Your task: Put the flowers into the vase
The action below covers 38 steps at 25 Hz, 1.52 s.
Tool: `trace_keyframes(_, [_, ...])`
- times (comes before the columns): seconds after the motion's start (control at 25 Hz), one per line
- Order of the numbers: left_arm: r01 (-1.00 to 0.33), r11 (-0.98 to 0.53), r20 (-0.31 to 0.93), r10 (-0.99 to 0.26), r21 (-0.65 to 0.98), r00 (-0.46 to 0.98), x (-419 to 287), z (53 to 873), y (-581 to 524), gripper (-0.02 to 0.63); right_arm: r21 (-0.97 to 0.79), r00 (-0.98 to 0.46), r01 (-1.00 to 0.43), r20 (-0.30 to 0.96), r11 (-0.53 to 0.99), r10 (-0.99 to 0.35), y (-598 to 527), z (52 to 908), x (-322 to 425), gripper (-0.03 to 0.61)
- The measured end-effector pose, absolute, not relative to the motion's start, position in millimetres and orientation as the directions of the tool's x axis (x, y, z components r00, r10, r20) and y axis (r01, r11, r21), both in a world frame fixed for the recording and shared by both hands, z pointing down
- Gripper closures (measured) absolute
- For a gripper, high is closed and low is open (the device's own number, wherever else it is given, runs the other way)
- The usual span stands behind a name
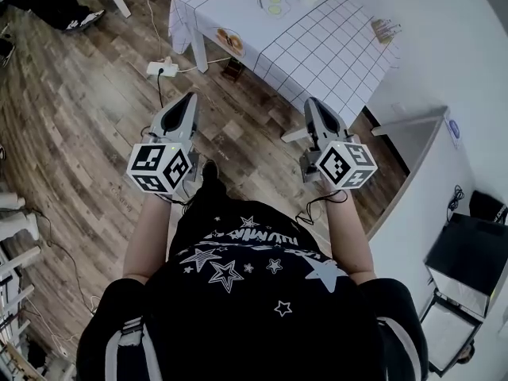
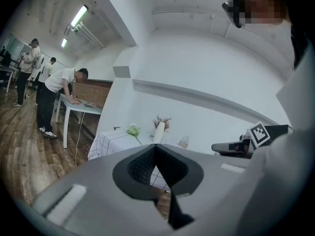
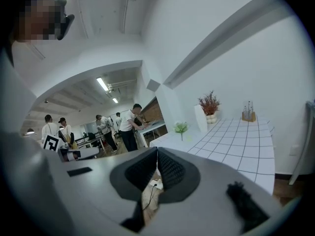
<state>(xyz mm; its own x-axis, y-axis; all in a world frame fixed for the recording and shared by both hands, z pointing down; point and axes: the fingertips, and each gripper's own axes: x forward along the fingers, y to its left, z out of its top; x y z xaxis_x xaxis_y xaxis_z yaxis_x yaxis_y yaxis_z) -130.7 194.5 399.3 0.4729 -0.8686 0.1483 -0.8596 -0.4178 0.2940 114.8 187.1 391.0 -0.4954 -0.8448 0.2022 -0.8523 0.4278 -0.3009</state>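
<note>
Open wood floor [image 1: 95, 94] fronts the checked tabletop [image 1: 317, 50], which bears a green flower [image 3: 181, 127] near a white vase [image 3: 200, 118]. Short of the tabletop, the left gripper [image 1: 189, 99] and right gripper [image 1: 311, 103] are closed, empty.

The floor [image 1: 79, 94] is wood plank, matt, with plain grain showing. The tablecloth [image 1: 317, 50] is white cloth with a thin dark grid and hangs in soft folds. The left gripper [image 1: 189, 98] and right gripper [image 1: 311, 101] have smooth, matt grey plastic shells; their pads [image 2: 142, 166] are black and finely ribbed. The vase [image 2: 158, 132] looks smooth and white
</note>
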Motion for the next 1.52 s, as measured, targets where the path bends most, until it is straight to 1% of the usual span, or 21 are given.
trace_keyframes(0.2, [-0.85,-0.427,0.165,-0.856,0.31,0.49,-159.7,405.4,155.9,0.604,-0.29,-0.491,-0.857,0.216,0.425,-0.844,147.8,387.9,79.7,0.566])
trace_keyframes(0.84, [-0.825,-0.484,0.138,-0.832,0.291,0.537,-220.2,397.4,90.1,0.604,-0.268,-0.437,-0.886,0.212,0.378,-0.874,88.7,382.0,23.6,0.566])
trace_keyframes(1.0, [-0.827,-0.475,0.153,-0.832,0.3,0.533,-235.0,402.5,79.3,0.604,-0.269,-0.439,-0.887,0.234,0.376,-0.868,83.8,389.0,9.8,0.566])
trace_keyframes(1.32, [-0.828,-0.47,0.18,-0.826,0.306,0.534,-234.2,414.5,68.4,0.604,-0.276,-0.44,-0.888,0.277,0.368,-0.854,61.8,407.6,7.8,0.566])
trace_keyframes(1.52, [-0.845,-0.455,0.172,-0.842,0.282,0.511,-239.3,406.5,46.3,0.604,-0.308,-0.48,-0.864,0.266,0.398,-0.836,22.8,406.9,-2.8,0.566])
